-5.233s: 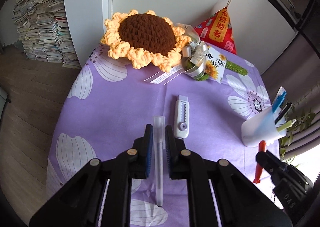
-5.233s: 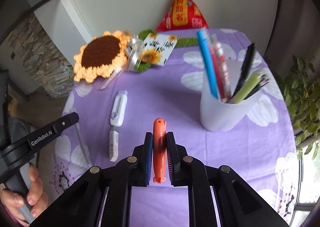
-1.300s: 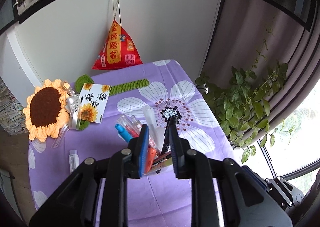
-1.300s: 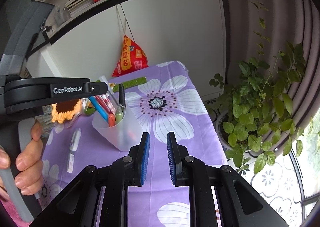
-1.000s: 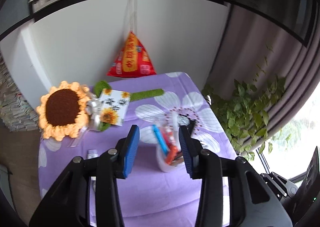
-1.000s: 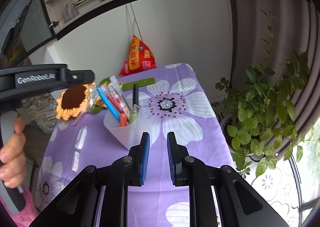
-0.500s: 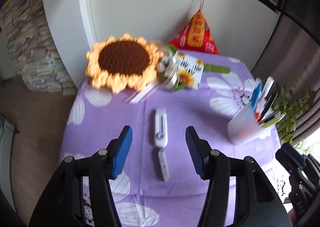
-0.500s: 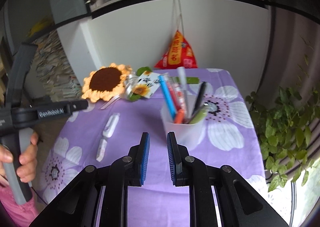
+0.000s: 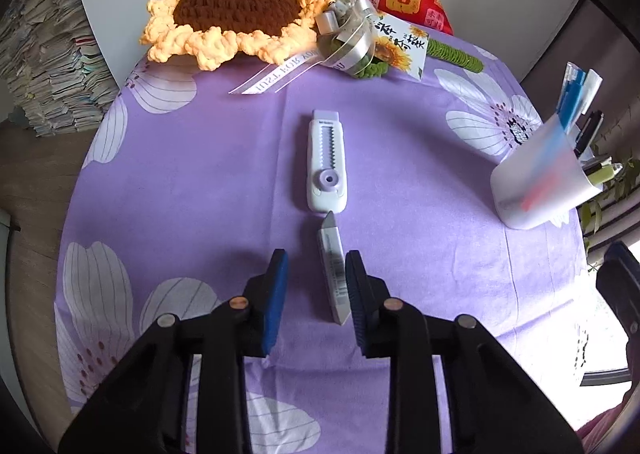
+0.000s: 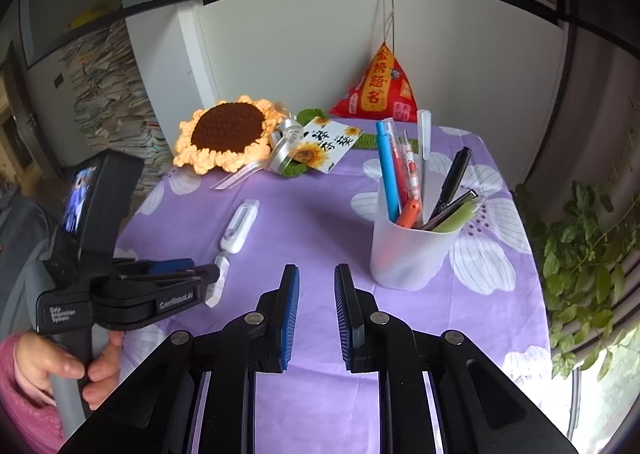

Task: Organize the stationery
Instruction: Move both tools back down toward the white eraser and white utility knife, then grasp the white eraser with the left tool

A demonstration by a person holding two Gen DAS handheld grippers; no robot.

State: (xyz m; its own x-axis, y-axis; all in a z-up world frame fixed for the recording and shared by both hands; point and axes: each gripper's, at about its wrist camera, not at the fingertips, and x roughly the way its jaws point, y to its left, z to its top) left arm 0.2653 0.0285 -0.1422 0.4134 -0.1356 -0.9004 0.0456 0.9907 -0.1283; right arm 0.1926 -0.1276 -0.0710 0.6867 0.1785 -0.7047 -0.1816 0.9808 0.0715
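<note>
A: Two loose items lie on the purple flowered tablecloth (image 9: 200, 182) in the left wrist view: a white correction-tape dispenser (image 9: 327, 168) and, nearer, a slim white blade case (image 9: 334, 273) lying lengthwise. Which is in hand?

B: Neither yet. The left gripper (image 9: 316, 284) is spread wide and empty, the case between its jaws but hard against the right one. I judge this the approach to pick it up: shift a little right to centre, lower, then close.

A: And the right wrist view?

B: The right gripper (image 10: 317, 300) is parted, holding nothing, above bare cloth. The frosted pen cup (image 10: 408, 250) stands just right of it, pens upright inside. At left the left gripper (image 10: 208, 274) sits over the case. The cup is likely the destination.
</note>
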